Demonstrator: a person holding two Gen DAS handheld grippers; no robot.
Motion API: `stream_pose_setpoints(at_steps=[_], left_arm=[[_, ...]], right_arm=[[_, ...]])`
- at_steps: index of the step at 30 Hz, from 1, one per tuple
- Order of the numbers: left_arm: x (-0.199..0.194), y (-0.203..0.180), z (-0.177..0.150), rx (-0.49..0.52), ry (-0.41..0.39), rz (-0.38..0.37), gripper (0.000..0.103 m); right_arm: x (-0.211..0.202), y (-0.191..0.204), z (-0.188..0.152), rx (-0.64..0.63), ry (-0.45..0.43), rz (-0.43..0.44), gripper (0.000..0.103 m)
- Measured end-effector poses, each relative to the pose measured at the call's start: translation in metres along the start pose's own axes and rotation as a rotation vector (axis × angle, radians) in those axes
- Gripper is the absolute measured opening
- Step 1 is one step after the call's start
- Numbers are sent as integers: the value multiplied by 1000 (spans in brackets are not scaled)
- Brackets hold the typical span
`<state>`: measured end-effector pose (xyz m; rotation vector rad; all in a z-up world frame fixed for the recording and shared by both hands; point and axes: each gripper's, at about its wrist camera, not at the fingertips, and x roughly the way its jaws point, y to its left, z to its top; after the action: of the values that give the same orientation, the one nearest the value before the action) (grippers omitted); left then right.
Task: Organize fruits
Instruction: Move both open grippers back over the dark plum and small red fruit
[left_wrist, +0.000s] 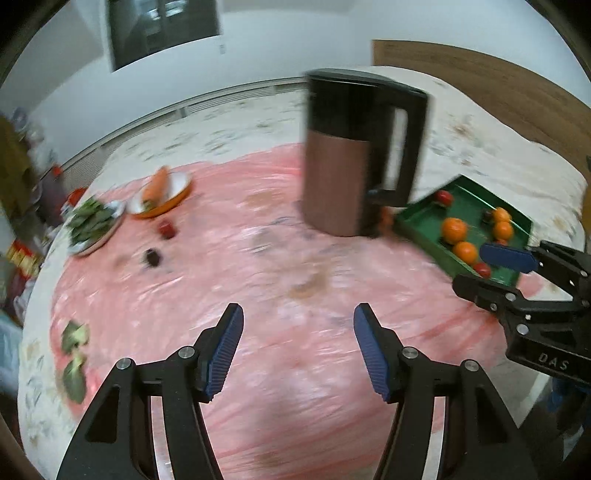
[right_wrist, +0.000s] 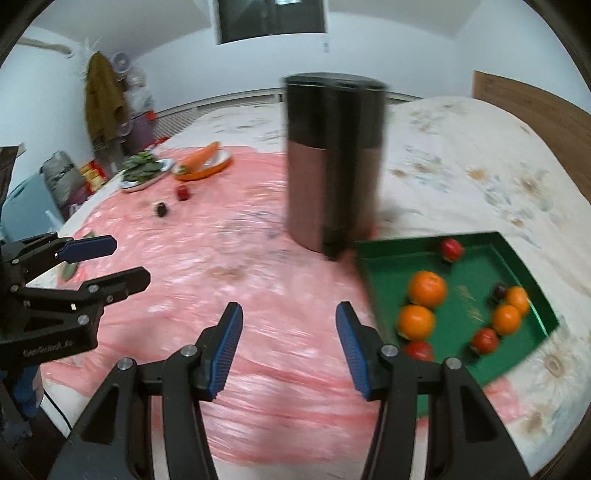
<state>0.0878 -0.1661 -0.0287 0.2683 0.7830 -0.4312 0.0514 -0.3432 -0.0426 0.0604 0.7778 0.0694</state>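
Oranges (right_wrist: 426, 288) four, tray (right_wrist: 384, 251) one

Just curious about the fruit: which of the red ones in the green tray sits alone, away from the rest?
The red fruit at the green tray's far end, nearest the kettle. The other red ones lie at the near end beside oranges.

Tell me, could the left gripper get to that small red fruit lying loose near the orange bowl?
Probably yes. The left gripper has its jaws open and empty, and only bare pink cloth lies between it and the red fruit; the kettle stands off to the side.
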Motion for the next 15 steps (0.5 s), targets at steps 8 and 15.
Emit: stream_pose_setpoints(at_steps=[8,15], left_arm=[[2,76,-18,-121,10,80,56],[13,130,-24,-172,21,104,56]], right_arm=[[32,56,22,-53,14,91,78],[68,91,46,-77,30,156,78]])
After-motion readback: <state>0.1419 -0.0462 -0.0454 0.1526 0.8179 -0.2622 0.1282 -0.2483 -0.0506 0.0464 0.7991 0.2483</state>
